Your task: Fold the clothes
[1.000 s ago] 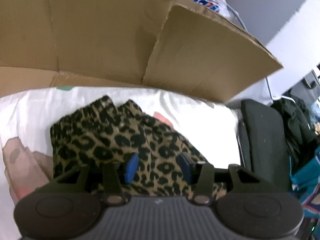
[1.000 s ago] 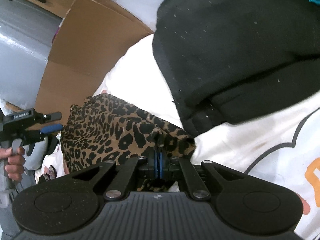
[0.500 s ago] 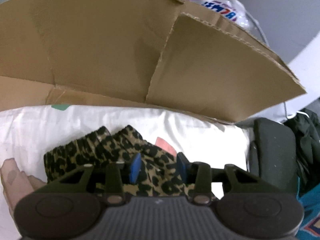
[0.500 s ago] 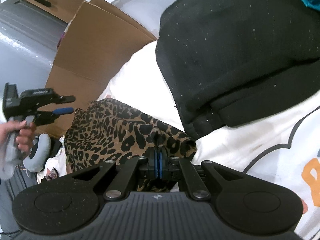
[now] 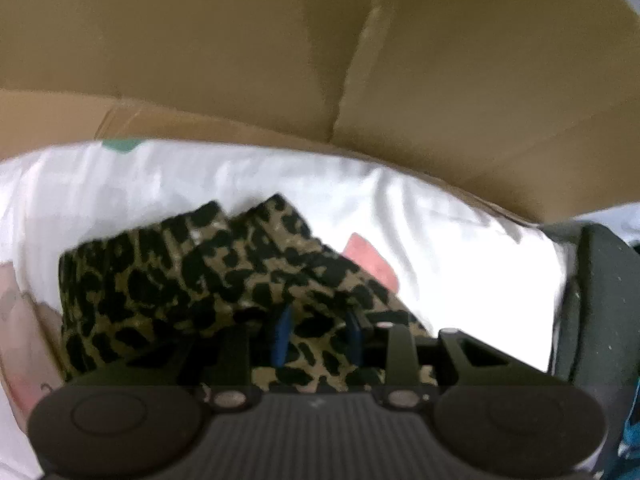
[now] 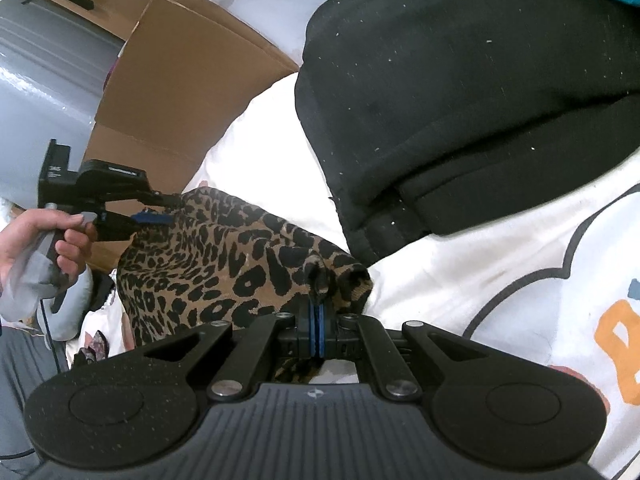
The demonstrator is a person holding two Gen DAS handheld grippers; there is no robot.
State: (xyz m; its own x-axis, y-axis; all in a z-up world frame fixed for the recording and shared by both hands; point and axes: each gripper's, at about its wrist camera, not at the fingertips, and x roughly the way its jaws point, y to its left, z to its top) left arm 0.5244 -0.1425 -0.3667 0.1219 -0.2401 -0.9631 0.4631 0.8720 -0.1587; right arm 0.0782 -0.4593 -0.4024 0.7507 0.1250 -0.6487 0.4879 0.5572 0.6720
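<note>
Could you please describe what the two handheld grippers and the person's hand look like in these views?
Both the left gripper and right gripper have matte black, ribbed bodies with round side discs, silver pivot screws and blue finger pads. A small white logo marks the right one. The bare left hand grips a grey handle; no sleeve shows.

Home bedroom: printed bedsheet (image 6: 520,280), clothes.

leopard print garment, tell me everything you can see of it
The leopard print garment is soft tan fabric with black spots, lying bunched and partly folded on the white printed sheet, next to a black garment. The right gripper is shut on a pinched bit of its near edge. The left gripper is open, its blue pads either side of the cloth at the far end. In the left wrist view two rounded folded edges point toward the cardboard box.
</note>
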